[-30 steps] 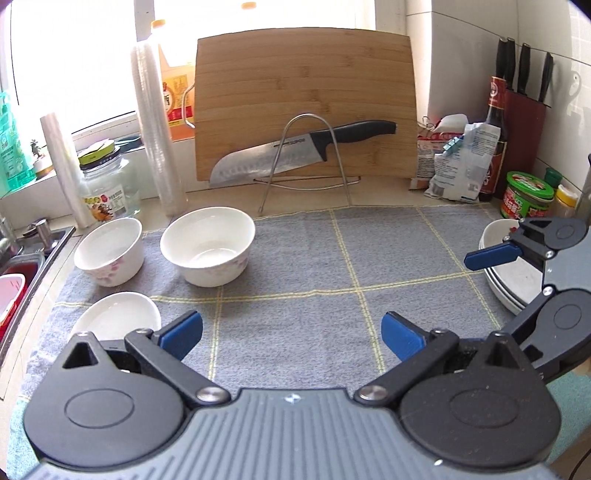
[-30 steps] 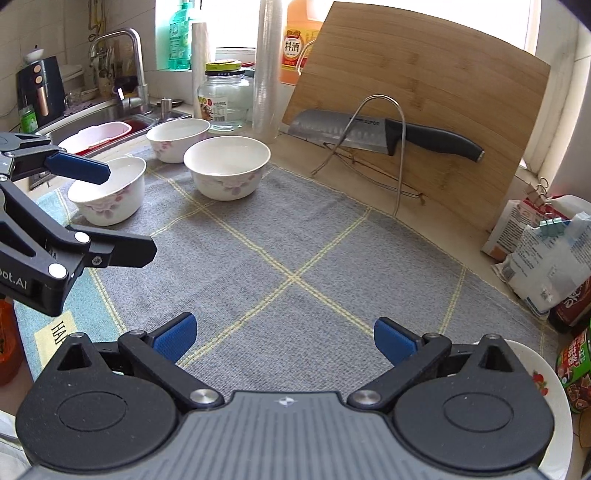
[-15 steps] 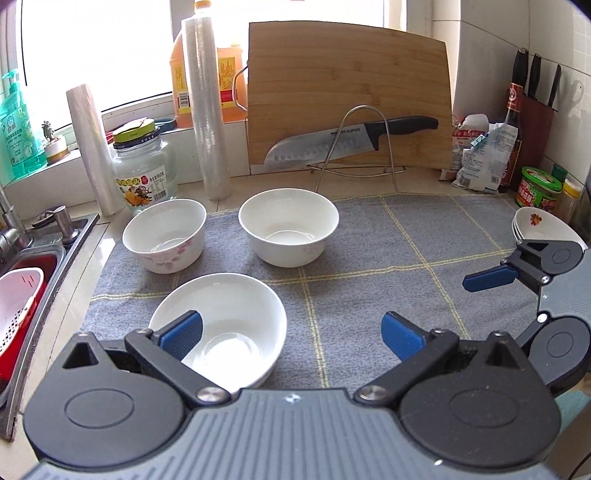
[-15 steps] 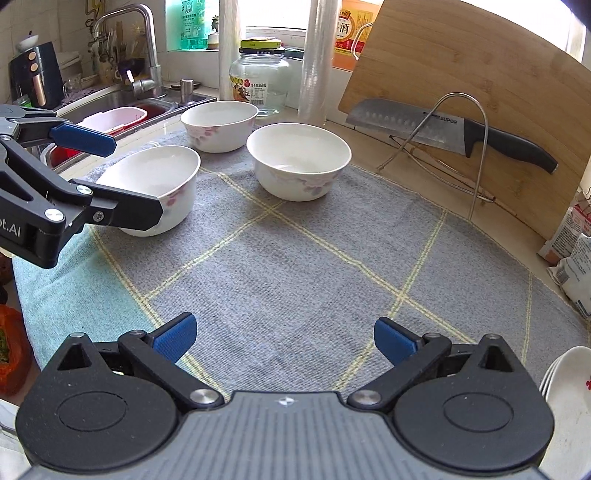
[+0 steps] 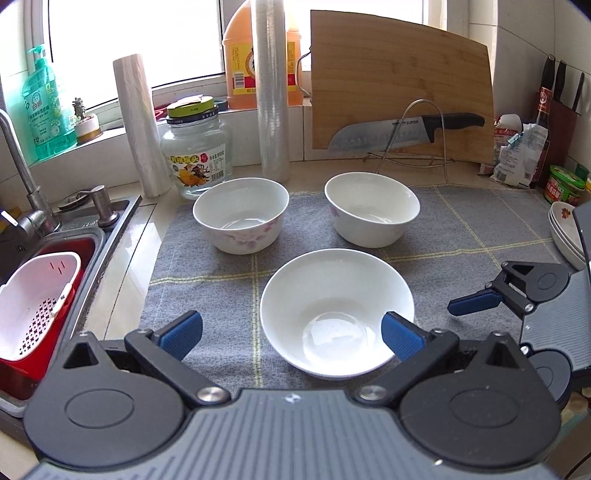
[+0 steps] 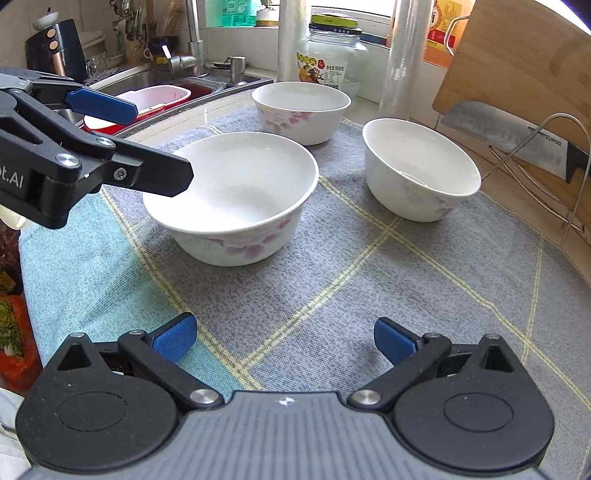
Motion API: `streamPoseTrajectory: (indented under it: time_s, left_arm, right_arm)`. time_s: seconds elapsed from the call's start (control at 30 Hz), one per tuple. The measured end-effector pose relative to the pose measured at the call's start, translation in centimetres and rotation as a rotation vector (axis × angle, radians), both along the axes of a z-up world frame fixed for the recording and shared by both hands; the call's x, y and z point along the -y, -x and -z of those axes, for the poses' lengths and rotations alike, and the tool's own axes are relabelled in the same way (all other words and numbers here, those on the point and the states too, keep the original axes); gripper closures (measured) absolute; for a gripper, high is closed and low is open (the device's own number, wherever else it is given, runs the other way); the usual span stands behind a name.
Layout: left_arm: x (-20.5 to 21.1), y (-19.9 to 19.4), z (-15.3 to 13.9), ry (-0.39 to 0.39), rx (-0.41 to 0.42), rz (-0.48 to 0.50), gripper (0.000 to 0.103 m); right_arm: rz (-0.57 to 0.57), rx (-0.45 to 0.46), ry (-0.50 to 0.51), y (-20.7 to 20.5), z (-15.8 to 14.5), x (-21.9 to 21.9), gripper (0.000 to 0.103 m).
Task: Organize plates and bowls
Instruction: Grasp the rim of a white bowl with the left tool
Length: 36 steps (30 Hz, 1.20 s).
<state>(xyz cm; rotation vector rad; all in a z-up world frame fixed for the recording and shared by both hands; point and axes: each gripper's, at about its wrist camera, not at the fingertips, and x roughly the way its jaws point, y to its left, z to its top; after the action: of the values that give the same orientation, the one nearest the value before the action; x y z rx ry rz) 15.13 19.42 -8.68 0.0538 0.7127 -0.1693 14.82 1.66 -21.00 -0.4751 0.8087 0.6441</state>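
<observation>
Hovering wide apart and empty, the left gripper (image 5: 291, 332) frames the near bowl (image 5: 336, 312) on a grey mat (image 5: 461, 229); two more bowls (image 5: 242, 214) stand beyond, plates (image 5: 565, 232) far right. The right gripper (image 6: 284, 338) gapes wide too.

Bright window (image 5: 140, 33) over a tiled sill, steel sink (image 5: 74, 236) at left, white tiled wall (image 5: 535, 40), pale countertop (image 5: 125, 258)

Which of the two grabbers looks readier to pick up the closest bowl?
The left, probably. Its open fingers already sit at the near bowl, one at the rim. The right is open over bare mat, farther back.
</observation>
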Motion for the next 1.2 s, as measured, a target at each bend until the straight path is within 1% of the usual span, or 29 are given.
streamPoseTrajectory:
  time_s: [0.13,0.2,0.37,0.53,0.77,0.93,1.03,1.2]
  left_arm:
    - [-1.4,-0.4,0.3,0.009,-0.006,-0.008,0.001]
    - [-1.8,-0.6,0.4,0.014,-0.008,-0.007,0.001]
    - [-2.7,-1.7,0.8,0.036,-0.024,0.019,0.001]
    - [-2.8,-3.1,0.9,0.054,-0.046,0.083,0.001]
    - [-2.5,-5.1,1.3,0.038,-0.084,0.183,0.001]
    - [-2.4,-6.2,1.7,0.014,-0.107,0.221,0.002]
    - [-2.5,-6.9,2.1,0.018,-0.136,0.244,0.003]
    - [-2.4,-7.8,2.3,0.041,-0.186,0.289,0.022]
  right_arm:
    - [-0.019,-0.024,-0.018,-0.5,0.4,-1.4,0.000]
    - [-0.031,-0.009,-0.017,-0.5,0.6,-1.8,0.000]
    - [-0.062,0.031,-0.060,-0.2,1.0,-1.1,0.000]
    - [-0.053,0.050,-0.078,0.2,1.1,-0.8,0.000]
    - [-0.050,0.068,-0.091,0.5,1.4,-0.7,0.000]
    - [-0.042,0.058,-0.079,0.3,1.3,-1.1,0.000]
    - [-0.046,0.053,-0.073,0.1,1.0,-1.5,0.000]
    - [-0.076,0.089,-0.051,0.1,0.6,-2.6,0.000]
